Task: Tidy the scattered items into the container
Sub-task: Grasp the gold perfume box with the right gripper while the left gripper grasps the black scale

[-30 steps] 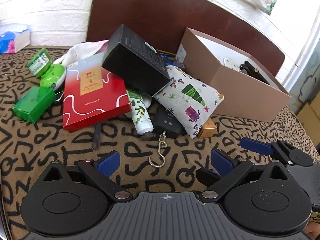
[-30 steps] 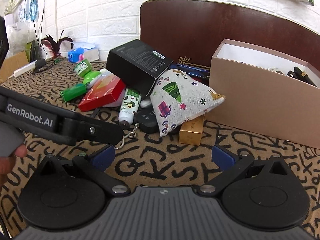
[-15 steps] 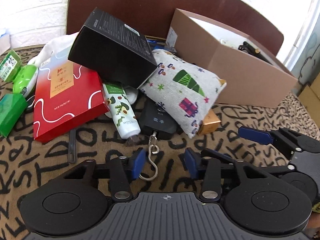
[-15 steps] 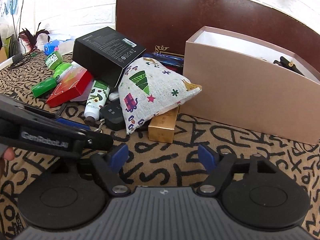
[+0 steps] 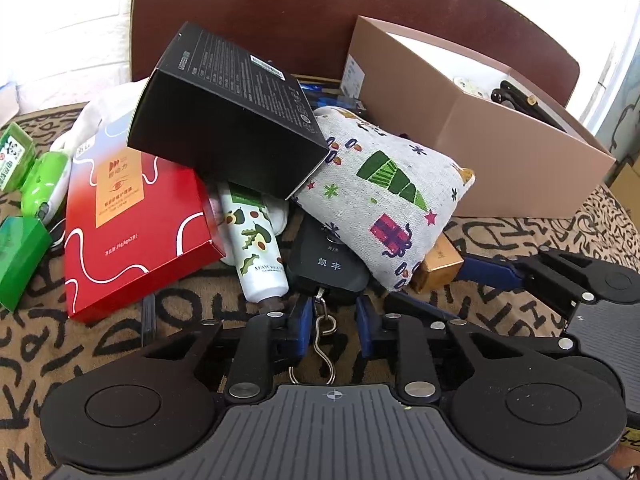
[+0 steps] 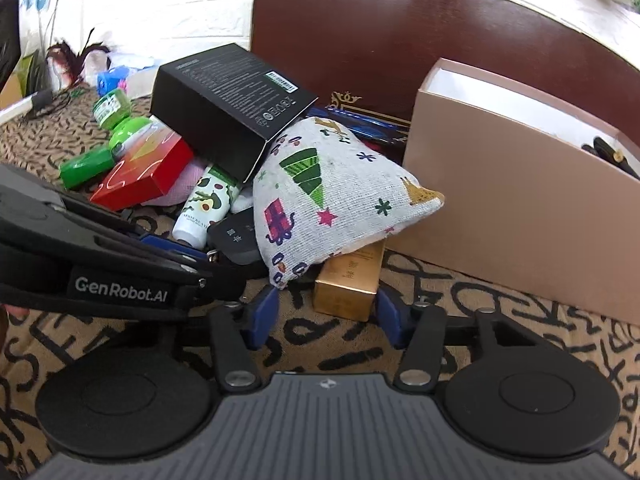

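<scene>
A pile lies left of the open tan box point(image 5: 500, 152) point(image 6: 520, 216): a black carton point(image 5: 228, 108), a red flat box point(image 5: 132, 224), an avocado-print tube point(image 5: 258, 248), a Christmas-print pouch point(image 5: 384, 196) point(image 6: 332, 196), a gold box point(image 6: 352, 280) point(image 5: 438, 266) and a black hand scale point(image 5: 324, 264) with a metal hook point(image 5: 322, 336). My left gripper point(image 5: 330, 320) is open with its pads either side of the hook's chain, just below the scale. My right gripper point(image 6: 326, 316) is open, its pads flanking the near end of the gold box.
Green items point(image 5: 24, 208) lie at the pile's left edge on the letter-patterned cloth point(image 6: 500, 320). A dark wooden headboard point(image 5: 320, 24) stands behind. The tan box holds black pens point(image 5: 532, 104). The left gripper's body point(image 6: 100, 256) crosses the right wrist view at left.
Both grippers have moved forward to the pile and narrowed their jaws. The left now straddles the scale's hook; the right now straddles the gold box.
</scene>
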Demonstrator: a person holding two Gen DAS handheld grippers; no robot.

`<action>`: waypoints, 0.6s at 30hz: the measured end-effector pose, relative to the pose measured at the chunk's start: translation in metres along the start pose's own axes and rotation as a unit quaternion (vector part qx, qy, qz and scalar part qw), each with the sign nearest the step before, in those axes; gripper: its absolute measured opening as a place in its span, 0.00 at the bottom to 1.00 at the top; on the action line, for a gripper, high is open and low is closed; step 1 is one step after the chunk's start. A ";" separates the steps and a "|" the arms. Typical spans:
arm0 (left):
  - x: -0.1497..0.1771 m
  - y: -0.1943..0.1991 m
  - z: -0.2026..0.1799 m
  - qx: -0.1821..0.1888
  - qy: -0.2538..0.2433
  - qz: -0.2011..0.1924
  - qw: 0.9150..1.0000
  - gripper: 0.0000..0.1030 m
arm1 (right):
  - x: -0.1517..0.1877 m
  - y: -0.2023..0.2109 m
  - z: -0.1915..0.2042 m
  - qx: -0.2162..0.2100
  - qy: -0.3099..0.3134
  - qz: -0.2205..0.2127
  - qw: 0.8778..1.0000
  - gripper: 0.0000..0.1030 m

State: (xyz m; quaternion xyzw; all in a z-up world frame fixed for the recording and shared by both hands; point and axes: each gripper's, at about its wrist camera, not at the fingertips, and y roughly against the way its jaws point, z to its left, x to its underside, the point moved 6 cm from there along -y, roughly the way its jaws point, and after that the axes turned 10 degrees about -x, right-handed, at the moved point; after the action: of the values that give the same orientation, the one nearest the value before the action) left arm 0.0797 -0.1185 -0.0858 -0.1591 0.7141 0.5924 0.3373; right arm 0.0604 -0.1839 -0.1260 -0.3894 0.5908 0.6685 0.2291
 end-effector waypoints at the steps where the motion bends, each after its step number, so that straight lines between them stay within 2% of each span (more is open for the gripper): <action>1: 0.001 0.001 0.001 -0.001 0.000 0.001 1.000 0.08 | 0.000 0.001 -0.001 0.002 0.003 0.000 1.000 0.37; 4: 0.004 0.004 0.006 0.005 0.007 0.005 1.000 0.06 | 0.000 0.003 -0.005 0.000 -0.005 0.000 1.000 0.35; 6: 0.005 0.007 0.005 0.006 0.008 0.008 1.000 0.00 | 0.001 0.006 -0.005 0.000 -0.005 0.000 1.000 0.34; 11: 0.021 0.024 0.004 0.007 -0.010 0.011 1.000 0.00 | 0.014 0.022 0.000 -0.008 -0.003 0.007 1.000 0.34; 18: 0.048 0.049 -0.002 0.027 -0.023 0.025 0.999 0.00 | 0.038 0.051 0.006 -0.019 -0.008 0.022 1.000 0.34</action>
State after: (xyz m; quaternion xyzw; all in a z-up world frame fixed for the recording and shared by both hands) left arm 0.0135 -0.0997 -0.0815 -0.1182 0.7255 0.5848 0.3430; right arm -0.0028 -0.1938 -0.1246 -0.3752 0.5845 0.6874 0.2122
